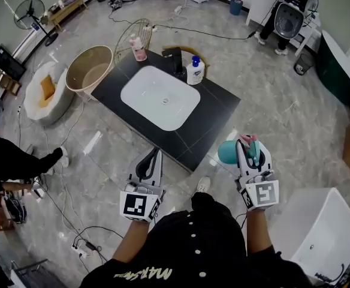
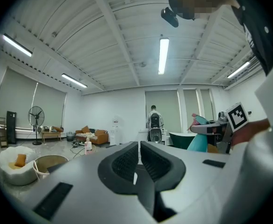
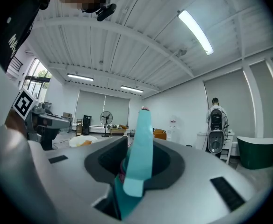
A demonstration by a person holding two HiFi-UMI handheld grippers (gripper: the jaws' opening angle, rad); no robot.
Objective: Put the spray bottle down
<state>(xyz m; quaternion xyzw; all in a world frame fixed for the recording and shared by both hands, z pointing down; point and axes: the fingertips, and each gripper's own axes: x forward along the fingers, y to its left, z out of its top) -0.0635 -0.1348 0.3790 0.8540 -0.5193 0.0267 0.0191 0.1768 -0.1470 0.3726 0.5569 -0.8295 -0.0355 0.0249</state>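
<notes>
In the head view the teal spray bottle [image 1: 228,152] hangs over the floor just off the near right corner of the black counter [image 1: 223,110]. My right gripper [image 1: 246,141] is shut on the bottle near its pink-tipped head. The right gripper view shows the teal bottle [image 3: 141,148] squeezed between the two dark pads. From the left gripper view the bottle [image 2: 198,142] shows at the right. My left gripper [image 1: 157,152] is level in front of the counter's near edge, shut and holding nothing; its pads [image 2: 127,160] almost meet.
A white basin [image 1: 160,96] is set in the counter, with a black tap [image 1: 174,59], a blue-capped white bottle [image 1: 194,71] and a pink bottle [image 1: 138,48] behind it. A tan tub [image 1: 90,69] stands left, a white bathtub [image 1: 319,233] lower right. Cables cross the floor; a person sits far back.
</notes>
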